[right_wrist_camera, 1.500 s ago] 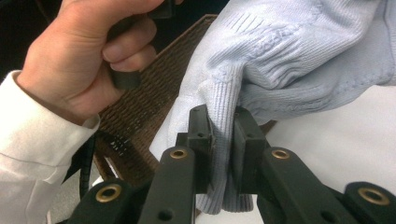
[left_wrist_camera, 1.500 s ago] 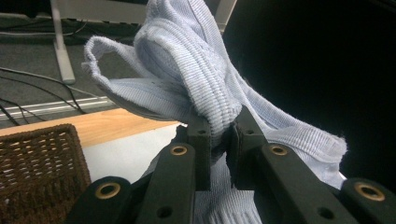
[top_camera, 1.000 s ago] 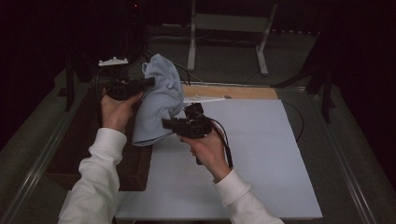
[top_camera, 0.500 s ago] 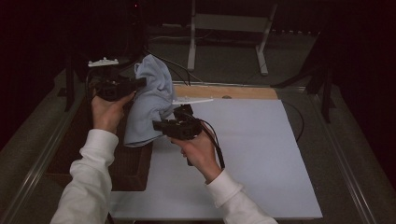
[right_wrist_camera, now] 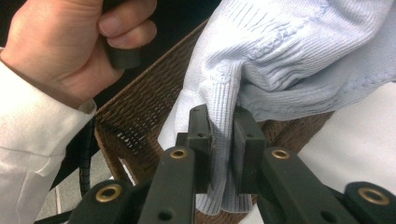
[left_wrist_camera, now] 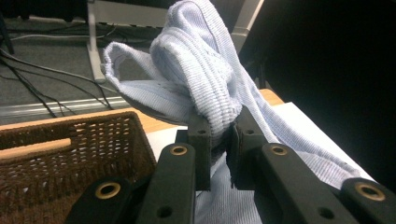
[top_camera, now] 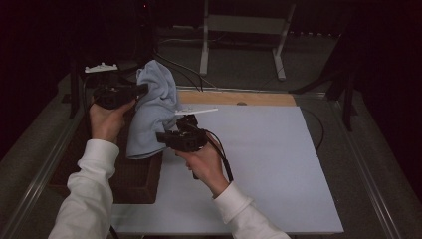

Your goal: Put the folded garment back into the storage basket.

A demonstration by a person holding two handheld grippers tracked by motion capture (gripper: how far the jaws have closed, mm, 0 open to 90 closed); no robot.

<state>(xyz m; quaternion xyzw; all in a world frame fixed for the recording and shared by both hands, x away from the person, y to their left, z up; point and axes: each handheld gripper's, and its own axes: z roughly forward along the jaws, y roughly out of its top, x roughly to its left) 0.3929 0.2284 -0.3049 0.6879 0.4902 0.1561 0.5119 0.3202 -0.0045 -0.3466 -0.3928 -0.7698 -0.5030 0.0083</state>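
High view: ribbed knit cloth point(top_camera: 152, 112), bunched.

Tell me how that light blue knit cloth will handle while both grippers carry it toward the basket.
Probably floppy: the cloth sags between the left gripper and right gripper. Likely light, since small pinches of ribbed knit hold it up. The ribbed surface should resist slipping, but its loose hanging end might catch on the basket rim.

Ribbed pale-blue knit cloth point(left_wrist_camera: 205, 70), rough brown woven wicker basket point(left_wrist_camera: 70, 158), matt white board point(top_camera: 259, 164).

fingers point(right_wrist_camera: 245, 140) clamped on blue knit point(right_wrist_camera: 289, 60)
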